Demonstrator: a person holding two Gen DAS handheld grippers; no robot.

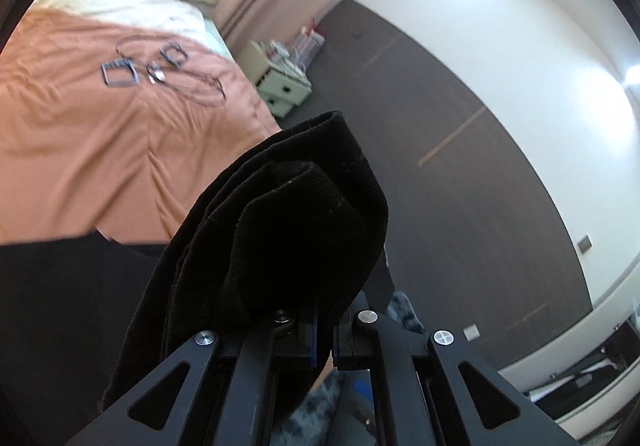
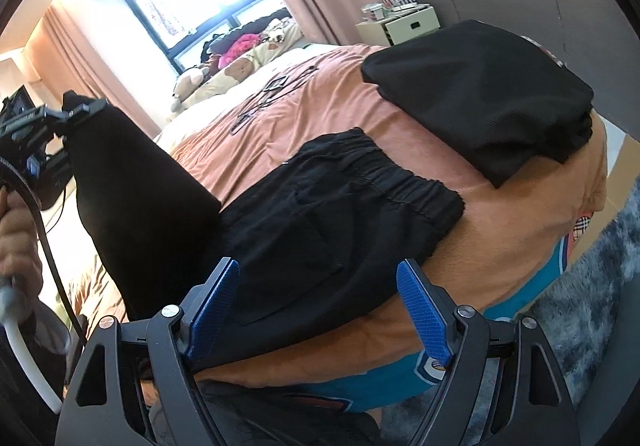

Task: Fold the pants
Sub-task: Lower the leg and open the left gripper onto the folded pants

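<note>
Two tools work soft, limp black pants (image 2: 320,213) spread mid-frame on the bed (image 2: 500,205): left tool (image 1: 324,330) clamped on the bunched leg end, right tool (image 2: 318,310) apart, best gripping a folded edge

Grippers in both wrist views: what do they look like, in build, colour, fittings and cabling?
Both are matte black linkage frames with triangular cut-outs and round silver pivot screws. The right gripper has flat blue pads with a fine cross-hatched texture. On the left gripper only thin blue pad edges show. In the right wrist view, a black cable runs down from the left gripper. No sleeve shows.
</note>
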